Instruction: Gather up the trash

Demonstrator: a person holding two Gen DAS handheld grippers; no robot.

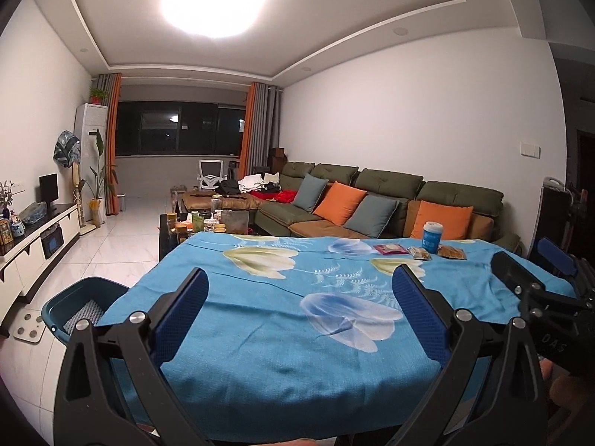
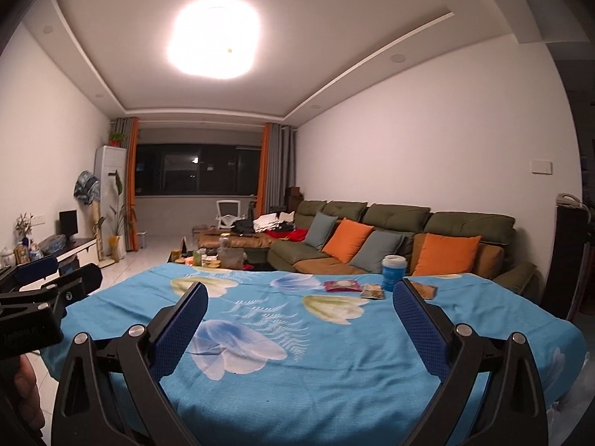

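Observation:
A table under a blue flowered cloth (image 1: 282, 334) (image 2: 316, 353) fills the foreground. At its far right edge stand a blue and white cup (image 1: 432, 237) (image 2: 393, 272) and three flat snack wrappers: a pink one (image 1: 390, 249) (image 2: 342, 285), a pale one (image 1: 420, 253) (image 2: 373, 291) and an orange one (image 1: 452, 252) (image 2: 424, 290). My left gripper (image 1: 301, 290) hovers open over the near half of the table, with nothing between its fingers. My right gripper (image 2: 300, 303) is open too and empty. Each gripper shows at the edge of the other's view (image 1: 535, 278) (image 2: 55, 278).
A teal bin (image 1: 83, 306) stands on the floor left of the table. Beyond the table are a cluttered coffee table (image 1: 208, 223), a green sofa with orange and grey cushions (image 1: 372, 204) and a TV cabinet (image 1: 33, 245) along the left wall.

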